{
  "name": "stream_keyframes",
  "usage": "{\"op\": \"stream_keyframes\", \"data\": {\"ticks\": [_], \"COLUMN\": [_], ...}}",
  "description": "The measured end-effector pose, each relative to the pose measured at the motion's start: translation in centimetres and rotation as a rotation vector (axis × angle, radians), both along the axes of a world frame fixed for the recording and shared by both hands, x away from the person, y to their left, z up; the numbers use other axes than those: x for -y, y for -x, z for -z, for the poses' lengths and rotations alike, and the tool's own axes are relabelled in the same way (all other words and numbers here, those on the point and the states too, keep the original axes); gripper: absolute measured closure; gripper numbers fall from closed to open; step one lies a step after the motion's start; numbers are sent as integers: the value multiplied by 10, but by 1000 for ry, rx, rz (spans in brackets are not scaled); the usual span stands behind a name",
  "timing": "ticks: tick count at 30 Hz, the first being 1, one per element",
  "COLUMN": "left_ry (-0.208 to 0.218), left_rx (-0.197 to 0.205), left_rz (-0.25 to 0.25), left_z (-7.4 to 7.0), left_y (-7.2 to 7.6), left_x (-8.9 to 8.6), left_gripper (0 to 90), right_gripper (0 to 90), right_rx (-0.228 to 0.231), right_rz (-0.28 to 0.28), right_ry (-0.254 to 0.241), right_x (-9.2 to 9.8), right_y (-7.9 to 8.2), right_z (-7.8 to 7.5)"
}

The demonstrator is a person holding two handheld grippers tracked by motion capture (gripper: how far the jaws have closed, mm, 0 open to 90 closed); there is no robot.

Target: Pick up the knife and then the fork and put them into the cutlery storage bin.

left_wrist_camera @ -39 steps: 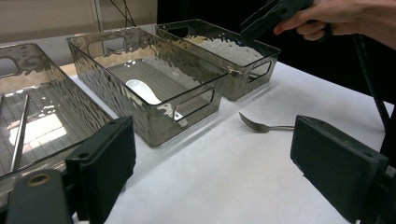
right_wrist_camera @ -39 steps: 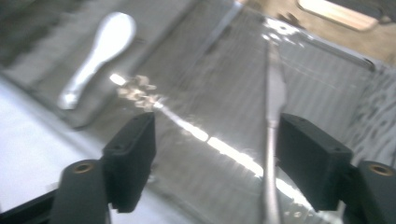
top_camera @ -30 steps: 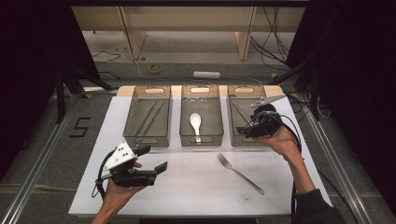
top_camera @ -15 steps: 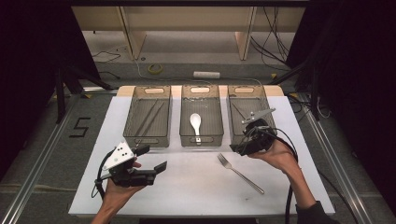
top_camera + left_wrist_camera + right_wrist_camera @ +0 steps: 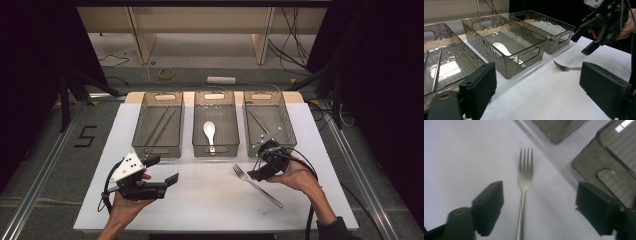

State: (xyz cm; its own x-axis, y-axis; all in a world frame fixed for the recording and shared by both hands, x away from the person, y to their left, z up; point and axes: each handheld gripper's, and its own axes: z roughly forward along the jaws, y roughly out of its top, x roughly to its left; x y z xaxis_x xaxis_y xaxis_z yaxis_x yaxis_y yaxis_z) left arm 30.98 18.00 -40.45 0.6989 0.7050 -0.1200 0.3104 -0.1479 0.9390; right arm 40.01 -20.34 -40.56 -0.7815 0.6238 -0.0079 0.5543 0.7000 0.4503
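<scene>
Fork (image 5: 524,185) lies on the white table (image 5: 210,200) at lower centre-right of the high view, its handle running straight up between our right gripper (image 5: 539,205)'s wide-open jaws; our left gripper (image 5: 162,170), also open and empty, sits farther off.

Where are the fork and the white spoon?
fork (image 5: 525,176): right gripper view, on its neck below the tines.
white spoon (image 5: 209,130): high view, on its bowl, in the middle bin.

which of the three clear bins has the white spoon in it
The middle bin holds the white spoon. The left bin holds only thin metal rods, and the right bin, nearest the right gripper, holds slim metal pieces, no spoon.
</scene>
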Motion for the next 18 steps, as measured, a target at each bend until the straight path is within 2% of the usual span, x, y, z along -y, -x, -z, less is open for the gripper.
{"op": "stream_keyframes", "data": {"ticks": [1, 7, 18], "left_ry": [0, 1, -6], "left_rx": [1, 3, 2], "left_rz": [0, 1, 5], "left_z": [0, 0, 0], "left_y": [0, 0, 0], "left_x": [0, 0, 0], "left_gripper": [138, 138, 138], "right_gripper": [266, 327, 442], "right_rx": [-7, -35, -80], "right_rz": [-7, -19, -50], "right_ry": [20, 66, 125], "right_x": [0, -2, -3], "right_y": [1, 4, 9], "right_z": [2, 12, 29]}}
